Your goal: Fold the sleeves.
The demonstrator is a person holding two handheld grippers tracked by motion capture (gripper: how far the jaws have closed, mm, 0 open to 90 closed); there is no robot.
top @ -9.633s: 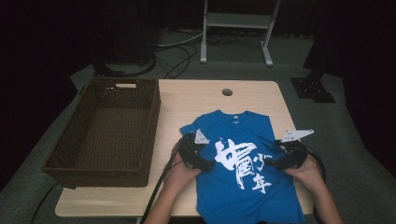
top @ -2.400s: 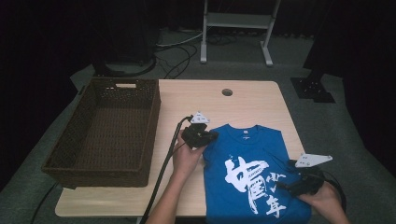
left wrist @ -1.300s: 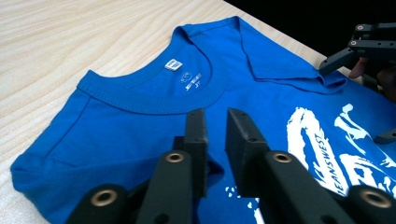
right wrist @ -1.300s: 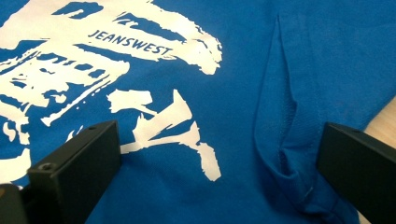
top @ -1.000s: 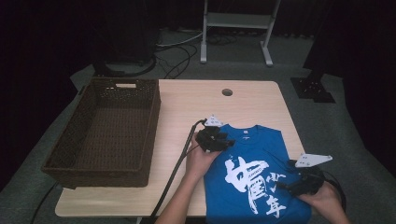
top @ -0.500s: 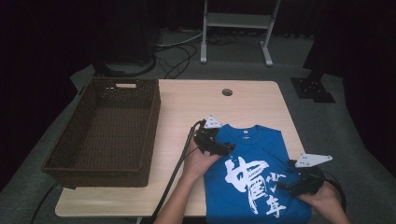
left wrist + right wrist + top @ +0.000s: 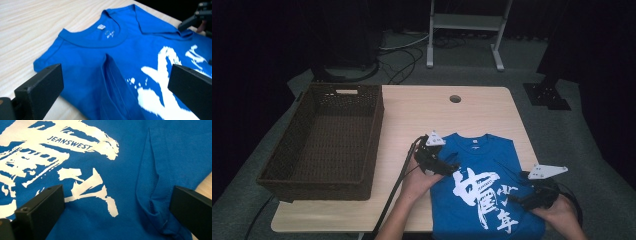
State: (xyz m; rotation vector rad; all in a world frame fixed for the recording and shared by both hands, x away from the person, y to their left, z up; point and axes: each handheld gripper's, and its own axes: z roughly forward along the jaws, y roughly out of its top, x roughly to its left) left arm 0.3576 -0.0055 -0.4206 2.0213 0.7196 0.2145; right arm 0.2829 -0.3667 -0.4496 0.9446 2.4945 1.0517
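A blue T-shirt (image 7: 484,187) with white lettering lies flat, sleeves folded in, on the near right of a pale wooden worktop (image 7: 422,110). The left tongs (image 7: 443,166), jaws just opened wide and holding nothing, sit over its left shoulder; the right tongs (image 7: 526,199) gape above its right edge. An empty brown wicker basket (image 7: 329,140) stands well left. Dark room, grey carpet, cables behind.

Black jaws (grey three-cornered plates)

Soft blue cloth T-shirt (image 7: 484,190) (matt), pale smooth wood table (image 7: 422,107), woven wicker basket (image 7: 327,135).
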